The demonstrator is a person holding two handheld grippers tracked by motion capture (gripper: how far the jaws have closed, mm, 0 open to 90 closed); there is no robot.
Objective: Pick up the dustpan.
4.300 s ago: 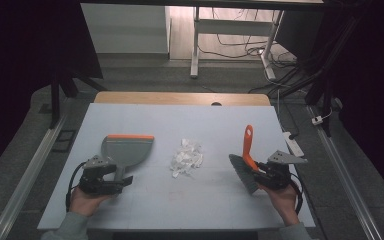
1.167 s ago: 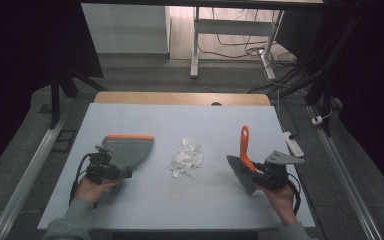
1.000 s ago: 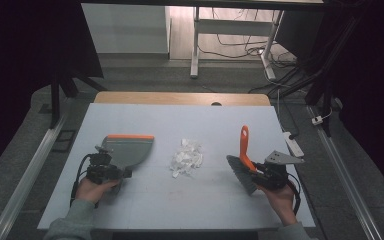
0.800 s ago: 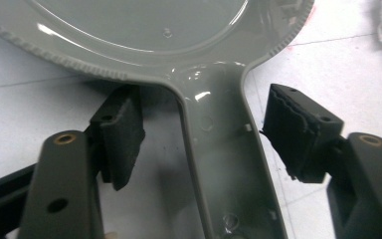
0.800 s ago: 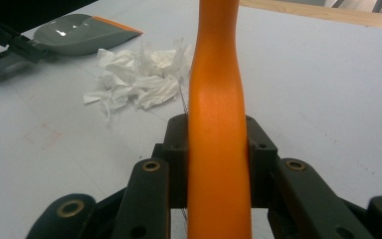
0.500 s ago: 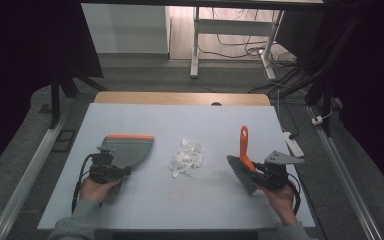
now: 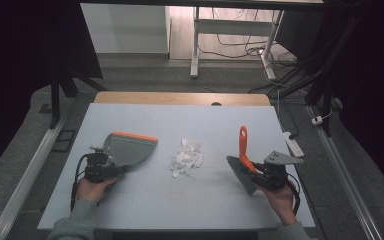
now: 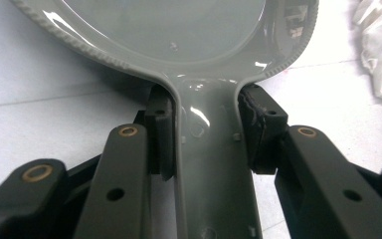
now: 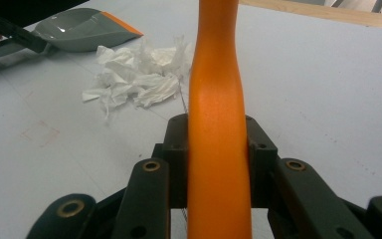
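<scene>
Between closed fingers: left gripper (image 8: pixel 206 144) clamps stiff dustpan (image 7: pixel 127 148) handle, right gripper (image 9: pixel 218 159) pinches rigid brush (image 7: pixel 243 160) handle; light, soft tissue (image 7: pixel 186 158) lies btwn them, likely needs gentle sweeping

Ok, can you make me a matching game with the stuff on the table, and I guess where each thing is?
Things:
1. dustpan
2. brush
3. scraps of white paper
4. grey three-cornered plate

Places:
A. in a heap in the middle of the table
B. handle clamped in the left gripper
C. on top of the right gripper
D. orange handle clamped in the right gripper

Pairs: 1-B, 2-D, 3-A, 4-C
</scene>
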